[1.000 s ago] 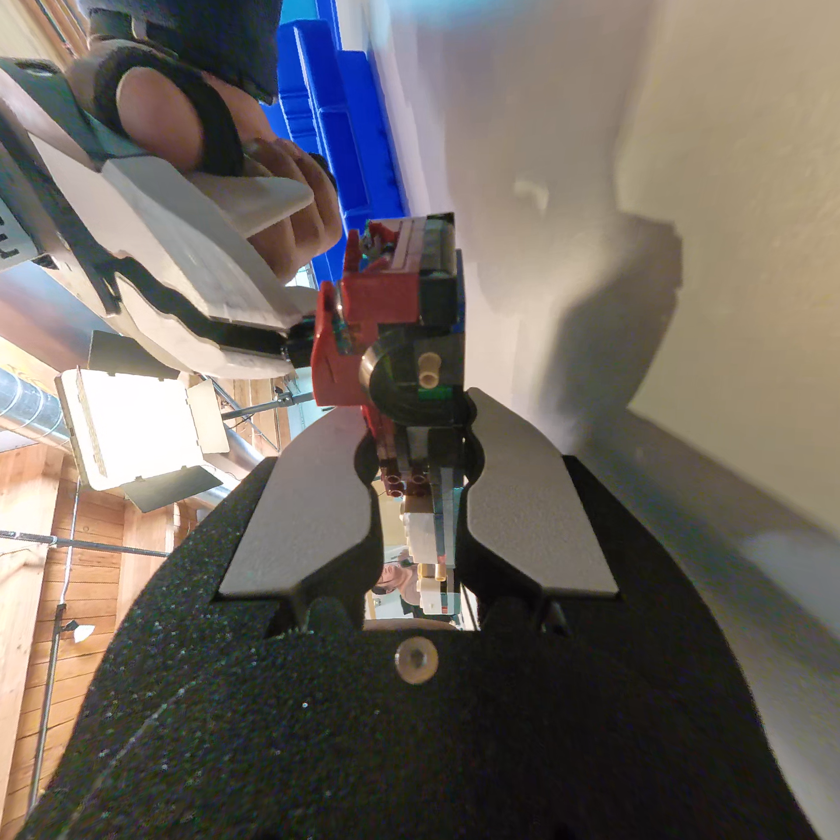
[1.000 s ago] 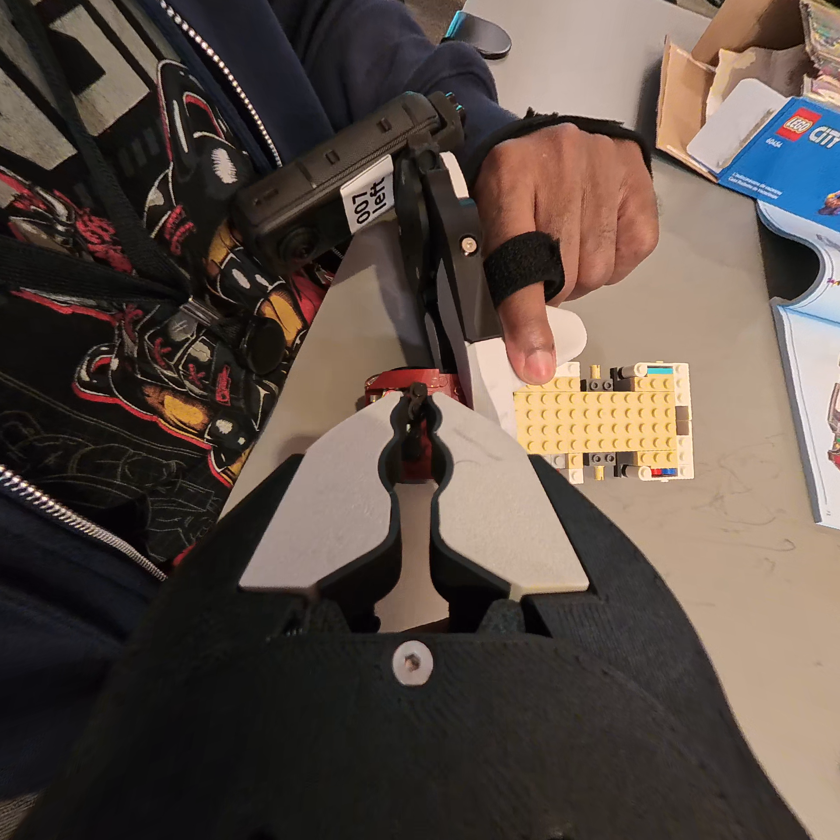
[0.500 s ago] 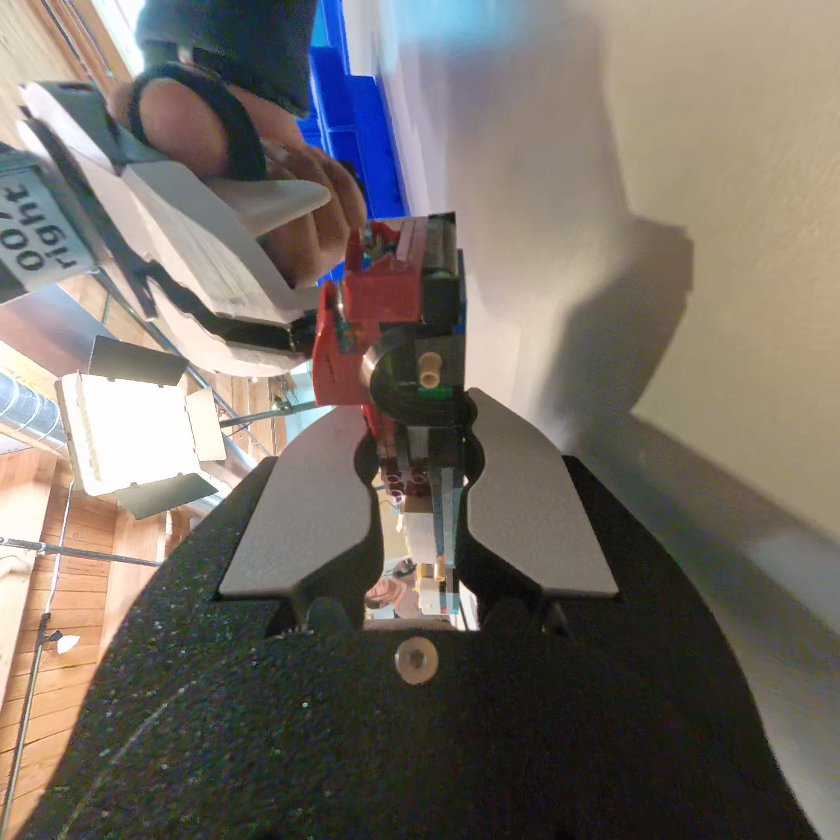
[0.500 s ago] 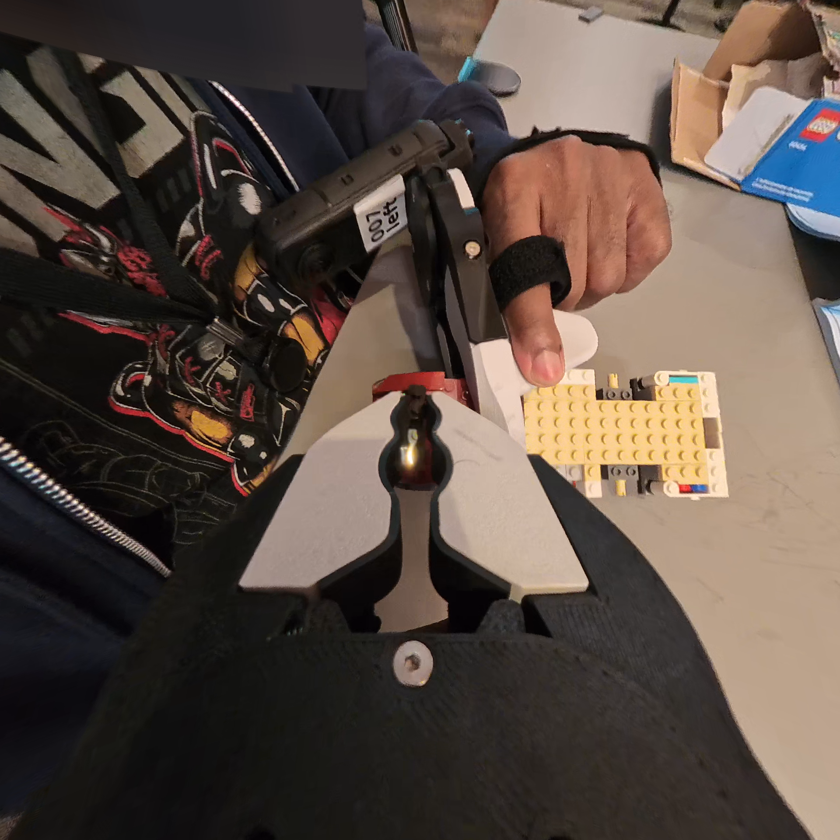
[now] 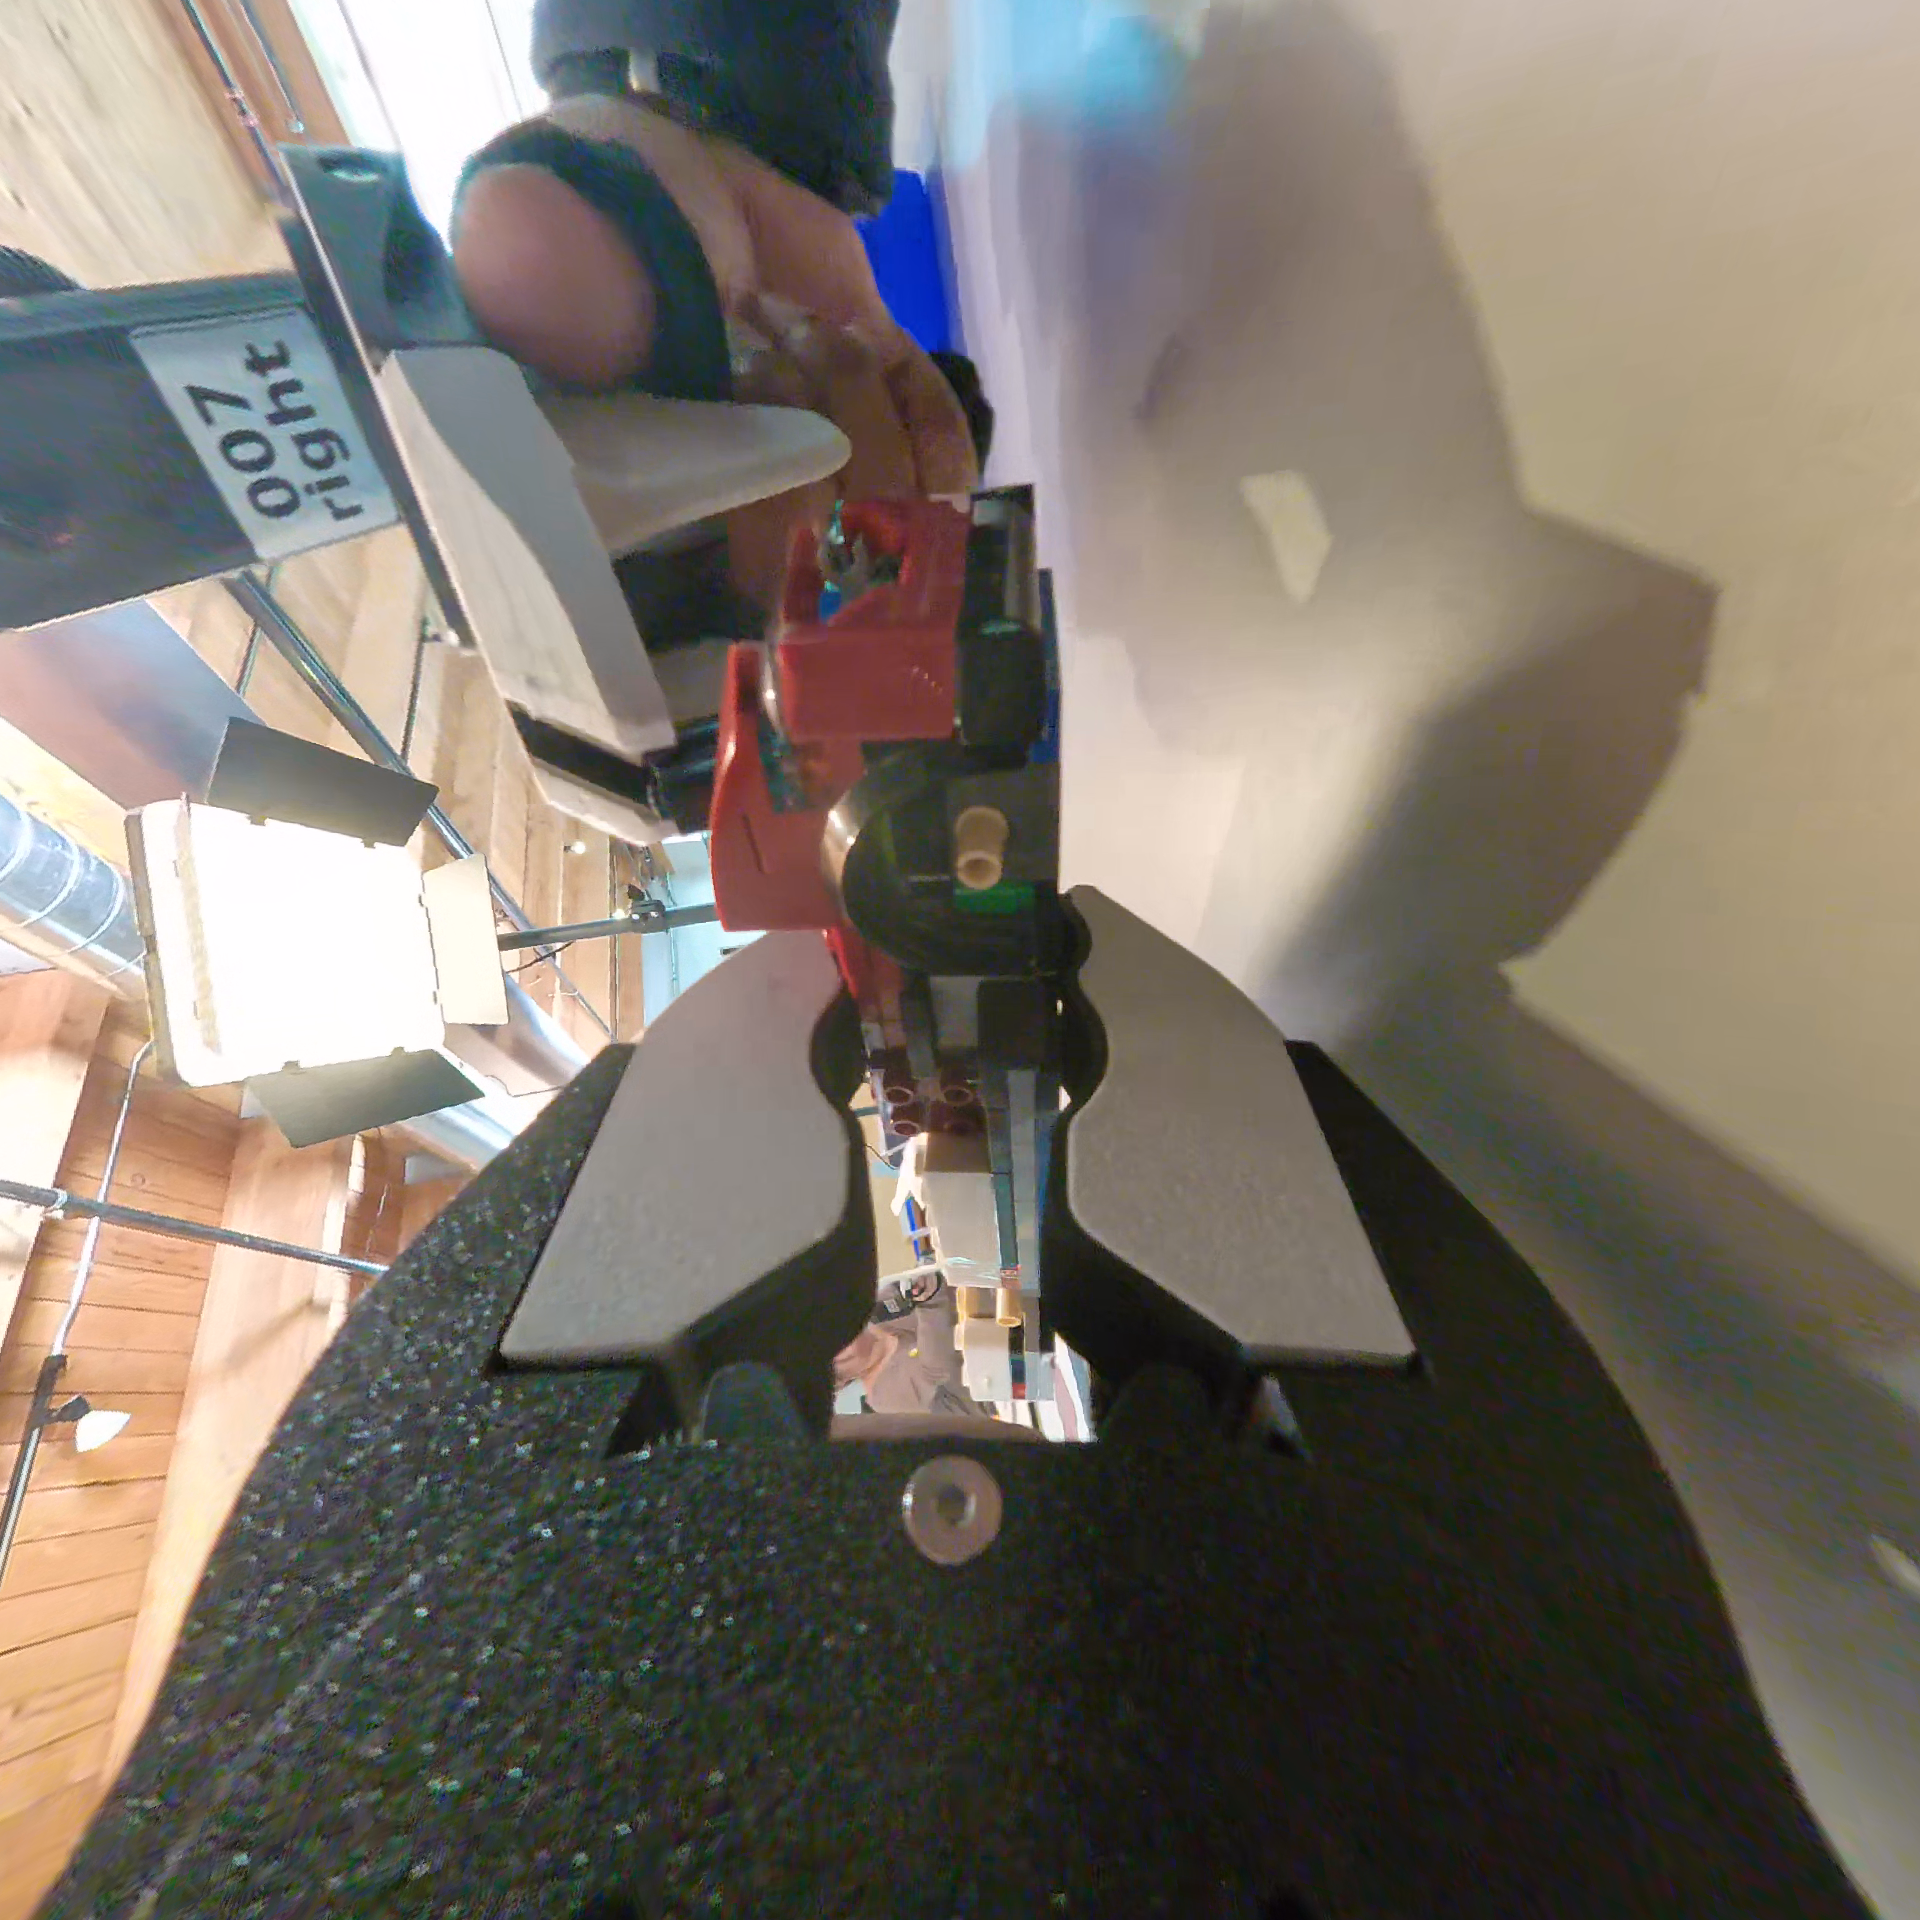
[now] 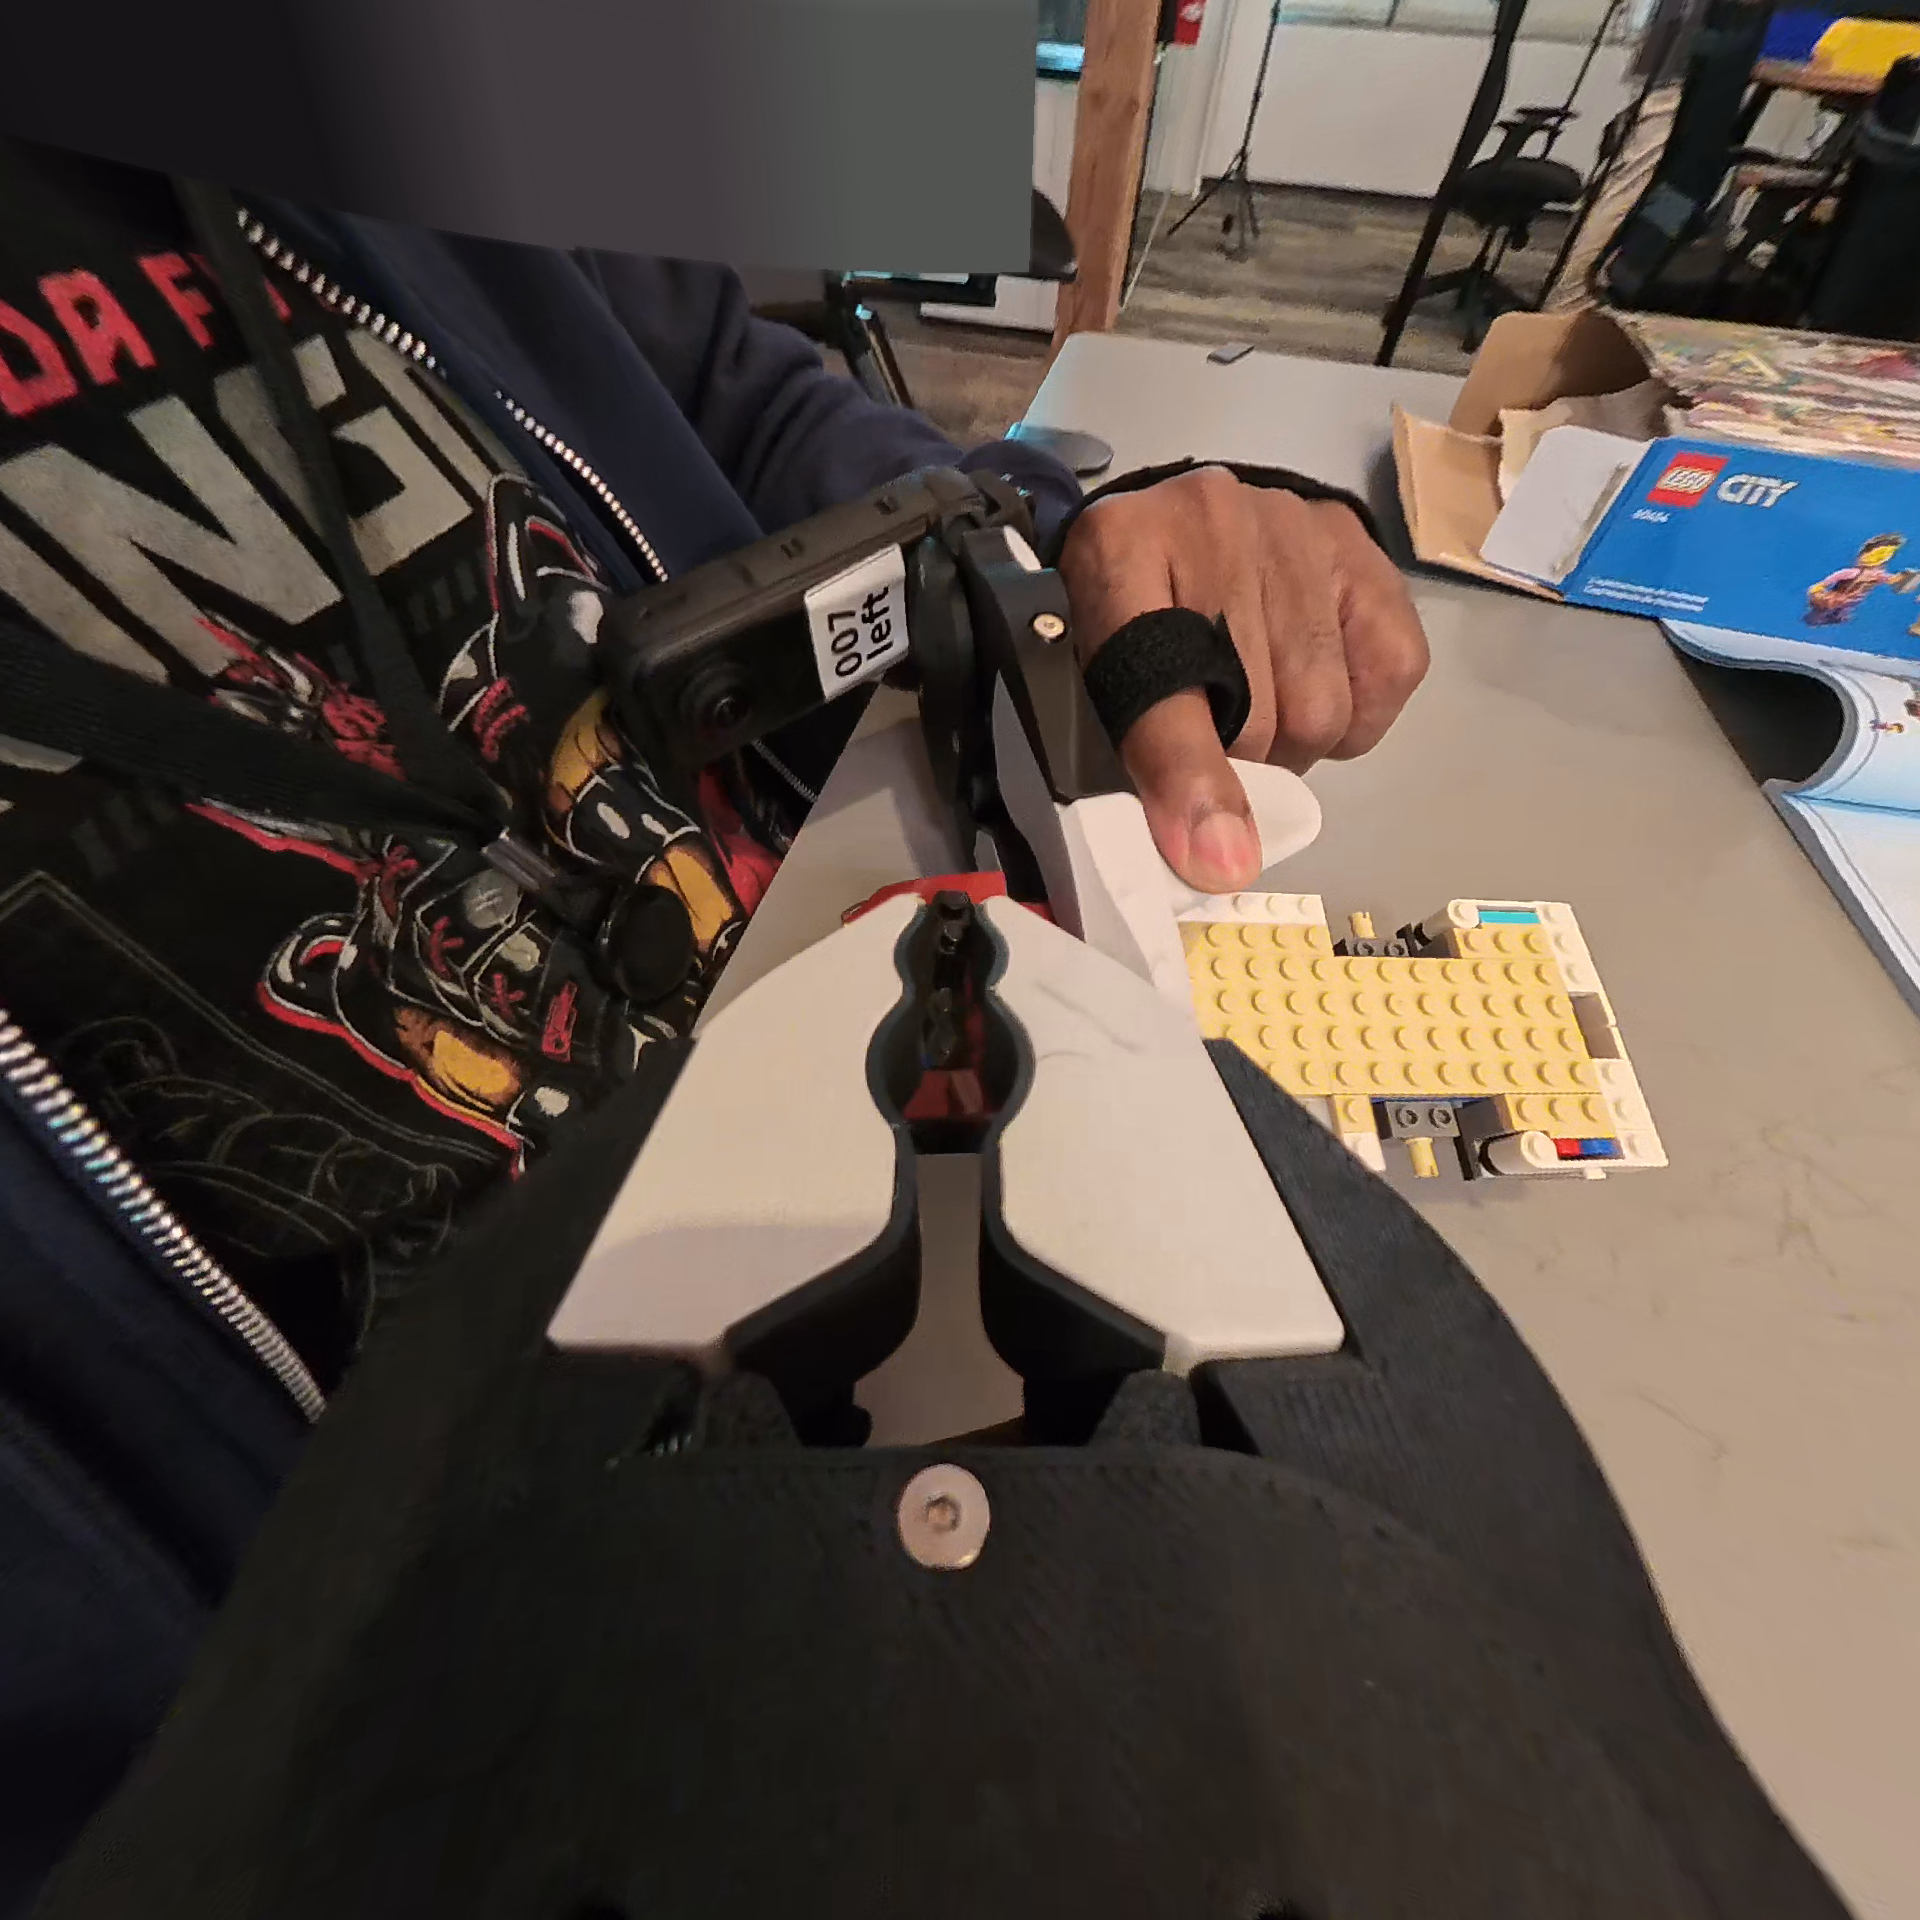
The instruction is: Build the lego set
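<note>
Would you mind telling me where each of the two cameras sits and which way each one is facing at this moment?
Left wrist view: sits on the left gripper, rolled sideways beside the grey table; looks along its fingers, clamped on a red-and-black brick model, toward the right gripper and right hand.
Right wrist view: sits on the right gripper, facing the person's torso and left hand above the table; a tan brick plate lies beside.
Shared: the red model, both grippers, the table.

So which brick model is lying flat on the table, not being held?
The tan studded model lies flat on the grey table. The red and black model is up in the left gripper.
</note>
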Motion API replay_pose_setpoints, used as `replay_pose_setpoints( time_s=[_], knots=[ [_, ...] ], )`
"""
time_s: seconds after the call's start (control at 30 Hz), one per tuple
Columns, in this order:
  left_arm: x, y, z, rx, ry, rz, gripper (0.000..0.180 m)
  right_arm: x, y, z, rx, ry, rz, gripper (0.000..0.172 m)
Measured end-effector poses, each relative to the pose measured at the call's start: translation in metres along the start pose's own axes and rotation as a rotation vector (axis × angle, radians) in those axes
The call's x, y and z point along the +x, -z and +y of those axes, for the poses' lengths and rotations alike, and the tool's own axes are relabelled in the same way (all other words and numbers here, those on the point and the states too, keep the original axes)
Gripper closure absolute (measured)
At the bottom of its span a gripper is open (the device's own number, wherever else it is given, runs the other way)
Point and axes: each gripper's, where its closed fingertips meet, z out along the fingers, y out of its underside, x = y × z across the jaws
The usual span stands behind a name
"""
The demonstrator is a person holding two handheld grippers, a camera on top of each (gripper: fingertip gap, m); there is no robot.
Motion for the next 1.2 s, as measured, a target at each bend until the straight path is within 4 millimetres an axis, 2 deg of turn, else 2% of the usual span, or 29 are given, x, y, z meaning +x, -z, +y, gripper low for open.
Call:
replay_pose_setpoints(
  time_s=[0.23, 0.5, 0.77, 1.2],
  knots=[
    [-0.0039, 0.0002, 0.0002, 0.004, 0.023, -0.020, 0.147, 0.0025, 0.0005, -0.0057, 0.110, -0.094, 0.053, 0.165],
    [-0.0025, -0.0003, 0.0006, 0.005, 0.033, -0.024, 0.147, 0.0037, 0.0006, -0.0030, 0.123, -0.115, 0.073, 0.165],
    [-0.0042, 0.0004, 0.0018, 0.005, 0.047, -0.036, 0.147, 0.0056, 0.0004, -0.0049, 0.175, -0.211, 0.119, 0.165],
    [-0.0018, 0.0003, 0.0034, -0.009, 0.033, -0.037, 0.147, 0.0102, 0.0002, -0.0012, 0.162, -0.249, 0.211, 0.164]
  ],
)
